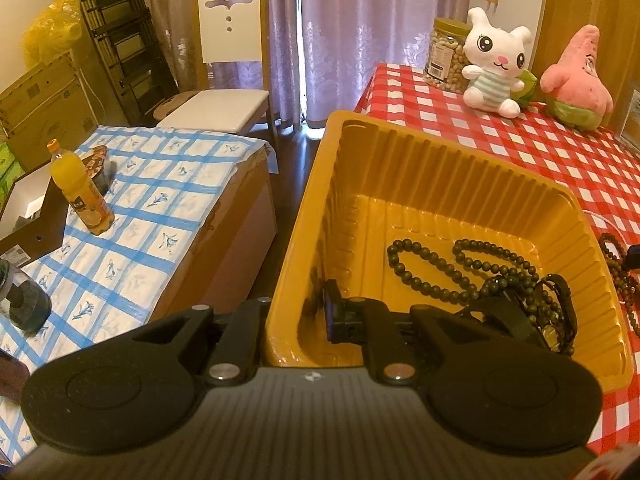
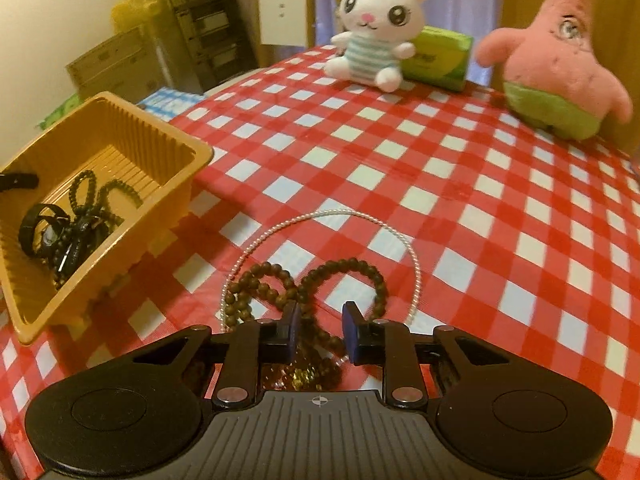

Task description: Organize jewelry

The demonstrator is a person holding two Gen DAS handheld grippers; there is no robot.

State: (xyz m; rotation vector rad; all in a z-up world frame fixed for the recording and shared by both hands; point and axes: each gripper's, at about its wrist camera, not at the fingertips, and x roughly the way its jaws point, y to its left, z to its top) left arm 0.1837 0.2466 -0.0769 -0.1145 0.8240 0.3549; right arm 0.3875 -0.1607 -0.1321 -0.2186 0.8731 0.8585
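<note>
Two grippers at the jewelry tray

Two grippers in view. Left gripper (image 1: 296, 316) clamps the near-left wall of the ribbed yellow plastic tray (image 1: 400, 184); one finger inside, other outside, so closed on the tray wall. Right gripper (image 2: 320, 330) has jaws parted, nothing held, hovering w/ the brown wooden bead strand (image 2: 316, 280) between its fingers. Thin white pearl necklace (image 2: 340, 216) loops around the brown beads on the red-white checked tablecloth (image 2: 480, 200). Tray holds dark green bead strand (image 1: 460, 264) + black watch (image 2: 44, 220). Labels: none readable; nut jar (image 1: 444, 56) label and orange juice bottle (image 1: 80, 188) label too small. White bunny plush (image 2: 372, 24), pink starfish plush (image 2: 560, 60), green tissue pack (image 2: 436, 56) at far edge.
</note>
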